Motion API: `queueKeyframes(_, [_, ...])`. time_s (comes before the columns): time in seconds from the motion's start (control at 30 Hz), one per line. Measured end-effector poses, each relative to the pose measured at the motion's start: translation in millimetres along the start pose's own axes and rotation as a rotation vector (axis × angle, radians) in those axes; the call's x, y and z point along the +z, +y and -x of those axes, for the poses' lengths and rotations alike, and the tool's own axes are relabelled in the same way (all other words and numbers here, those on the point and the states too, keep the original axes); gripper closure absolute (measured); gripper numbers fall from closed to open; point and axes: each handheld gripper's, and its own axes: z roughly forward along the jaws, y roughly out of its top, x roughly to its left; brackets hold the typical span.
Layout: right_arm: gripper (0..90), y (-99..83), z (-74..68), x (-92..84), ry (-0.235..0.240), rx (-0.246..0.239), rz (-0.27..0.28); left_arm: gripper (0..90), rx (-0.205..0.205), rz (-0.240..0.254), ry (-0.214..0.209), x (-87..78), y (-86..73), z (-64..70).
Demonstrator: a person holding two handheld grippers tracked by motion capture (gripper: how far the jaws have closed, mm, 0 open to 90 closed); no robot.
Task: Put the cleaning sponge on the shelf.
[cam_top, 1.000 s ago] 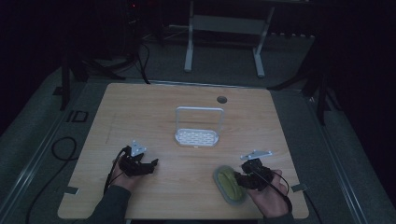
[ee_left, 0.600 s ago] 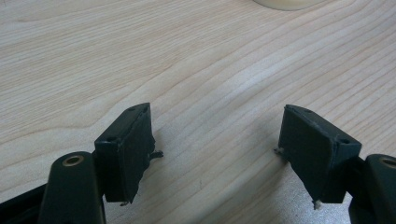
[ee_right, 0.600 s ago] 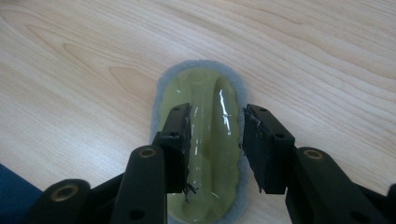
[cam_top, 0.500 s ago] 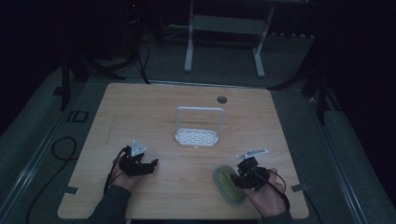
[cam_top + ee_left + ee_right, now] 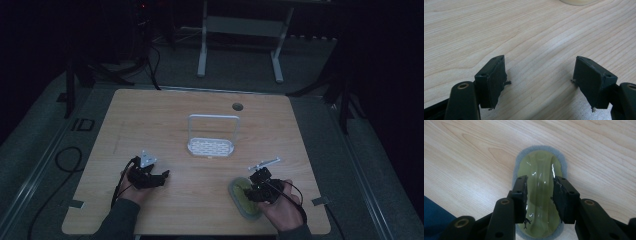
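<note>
The right gripper — its jaws having just been closing — is straddling the raised ridge of the green scrubber near the table's lower-right edge, while the left gripper is gaping wide over bare wood lower left.

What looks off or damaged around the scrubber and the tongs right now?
Nothing is spilled or askew. The green scrubber lies flat on the table, its raised handle between the right tongs, whose jaws have just been closing. The only flaw is that the pads are frayed along their edges.
</note>
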Motion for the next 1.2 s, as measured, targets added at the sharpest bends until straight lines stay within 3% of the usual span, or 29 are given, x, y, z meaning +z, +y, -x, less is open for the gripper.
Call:
queueKeyframes(0.9, [69.6,12.3,5.3,12.7,0.042,-0.001,-0.128,26.1,0.001,0.000,-0.001,0.2,0.1,0.0])
queueKeyframes(1.2, [66.8,17.3,3.8,16.1,0.052,-0.020,-0.184,25.9,0.000,0.001,-0.002,0.3,0.1,0.2])
